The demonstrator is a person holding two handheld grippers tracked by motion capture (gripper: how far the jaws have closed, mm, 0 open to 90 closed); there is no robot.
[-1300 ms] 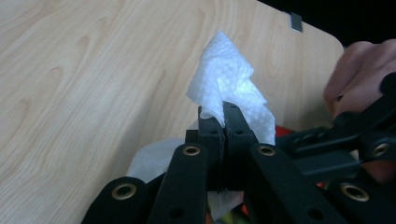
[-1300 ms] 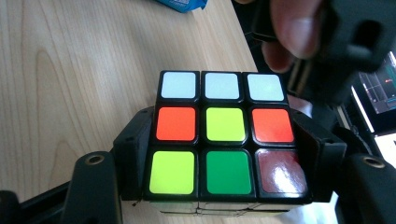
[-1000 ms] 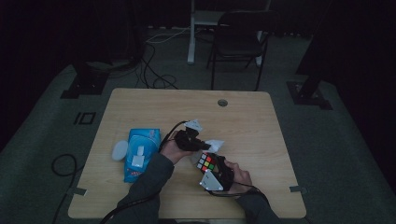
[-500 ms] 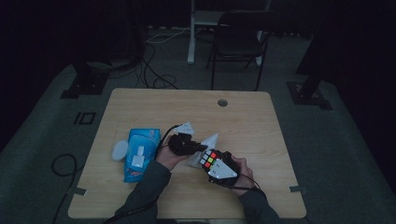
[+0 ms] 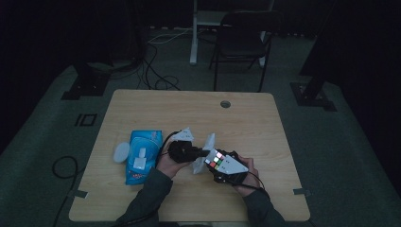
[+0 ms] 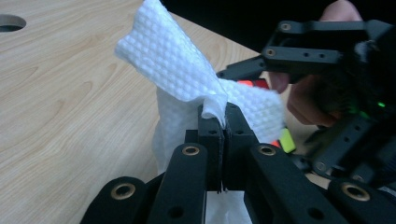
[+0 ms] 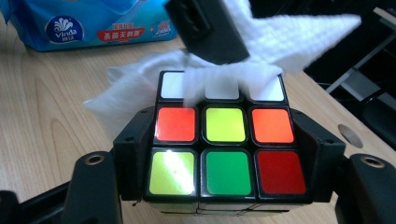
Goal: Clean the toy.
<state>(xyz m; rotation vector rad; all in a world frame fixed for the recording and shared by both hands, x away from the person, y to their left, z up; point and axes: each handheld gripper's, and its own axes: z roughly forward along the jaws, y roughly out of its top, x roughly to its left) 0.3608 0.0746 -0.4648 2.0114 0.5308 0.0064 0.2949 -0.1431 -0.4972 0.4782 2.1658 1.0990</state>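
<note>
- Wooden surface [image 5: 265,123] carries a blue Vinda wet-wipe pack [image 5: 141,156], its brand legible in the right gripper view, well left of both grippers.
- Right gripper [image 7: 226,158] clamps a Rubik's cube [image 7: 225,154]; tile colours show there.
- Left gripper [image 6: 219,122] pinches a white wipe [image 6: 177,70], draping the cube's white row.

clear: table far half [image 5: 198,109] | blocked: tissue pack [image 5: 142,156] left
</note>
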